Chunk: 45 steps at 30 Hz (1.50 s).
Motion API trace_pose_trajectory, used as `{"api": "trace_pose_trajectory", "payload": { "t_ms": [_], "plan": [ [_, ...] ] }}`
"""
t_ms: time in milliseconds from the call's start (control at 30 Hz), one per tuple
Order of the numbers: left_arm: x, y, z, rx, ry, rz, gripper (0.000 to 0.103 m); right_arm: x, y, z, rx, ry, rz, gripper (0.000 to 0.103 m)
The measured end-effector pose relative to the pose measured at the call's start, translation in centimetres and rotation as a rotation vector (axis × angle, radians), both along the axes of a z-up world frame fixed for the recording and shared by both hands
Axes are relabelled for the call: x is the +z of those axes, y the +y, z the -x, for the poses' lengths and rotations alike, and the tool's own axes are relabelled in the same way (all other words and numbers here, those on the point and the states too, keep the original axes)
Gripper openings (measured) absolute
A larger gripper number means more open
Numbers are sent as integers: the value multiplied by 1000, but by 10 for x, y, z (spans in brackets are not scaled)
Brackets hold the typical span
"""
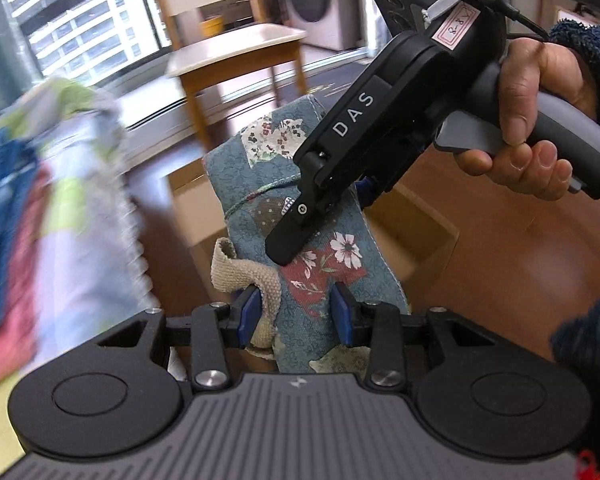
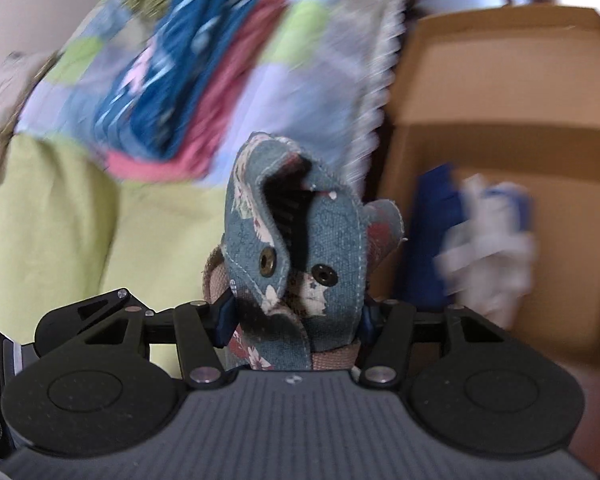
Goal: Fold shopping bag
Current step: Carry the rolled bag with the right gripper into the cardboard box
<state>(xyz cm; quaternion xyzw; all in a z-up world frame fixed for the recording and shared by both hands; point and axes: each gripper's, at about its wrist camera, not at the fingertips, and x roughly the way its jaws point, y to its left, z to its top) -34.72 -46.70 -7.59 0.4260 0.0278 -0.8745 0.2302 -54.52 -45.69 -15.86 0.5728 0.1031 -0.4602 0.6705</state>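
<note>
In the left wrist view, a blurred patchwork cloth (image 1: 48, 208) of blue, pink, green and pale lilac hangs left of the shopping bag (image 1: 260, 184). The bag, blue-grey fabric with flower patches, is folded into a narrow bundle and held up in the air, clear of the wooden floor (image 1: 520, 248). The left gripper (image 1: 296, 312) has its blue-padded jaws pinching the near end of the bundle, with a beige woven handle strap (image 1: 256, 276) looped out just beside the left pad. Behind the bag stands a wooden chair (image 1: 236, 60). To the right of the bag, the right gripper (image 1: 288, 240) comes in from above, gripped by a hand (image 1: 540, 120); its jaws are pressed onto the bag's far half.

In the right wrist view, the same patchwork cloth (image 2: 204, 80) lies over a yellow-green cover (image 2: 60, 232) left of the bag (image 2: 296, 240). The right gripper (image 2: 296, 316) has its jaws clamped on the bundle, whose two snap buttons (image 2: 267, 262) face the camera. Right of the bag sits an open cardboard box (image 2: 500, 92) holding blurred blue and white items (image 2: 480, 232).
</note>
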Motion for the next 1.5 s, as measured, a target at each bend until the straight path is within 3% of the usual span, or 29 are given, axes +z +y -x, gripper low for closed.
{"api": "trace_pose_trajectory", "payload": {
  "t_ms": [167, 300, 500, 733, 933, 1500],
  "plan": [
    [-40, -34, 74, -28, 32, -101, 43, -22, -21, 70, -44, 107, -64, 53],
    [-84, -55, 115, -27, 12, -206, 43, -53, -39, 109, -52, 181, -148, 53],
    [-147, -73, 147, 15, -43, -347, 43, -111, -64, 131, -1, 244, -275, 53],
    [-196, -88, 153, 61, -117, -451, 43, -166, -88, 130, 66, 255, -378, 52],
    [-215, -92, 160, 77, -160, -484, 43, -188, -94, 123, 88, 271, -434, 52],
    [-239, -78, 168, 38, -286, -472, 43, -207, -97, 101, 121, 376, -561, 52]
  ]
}}
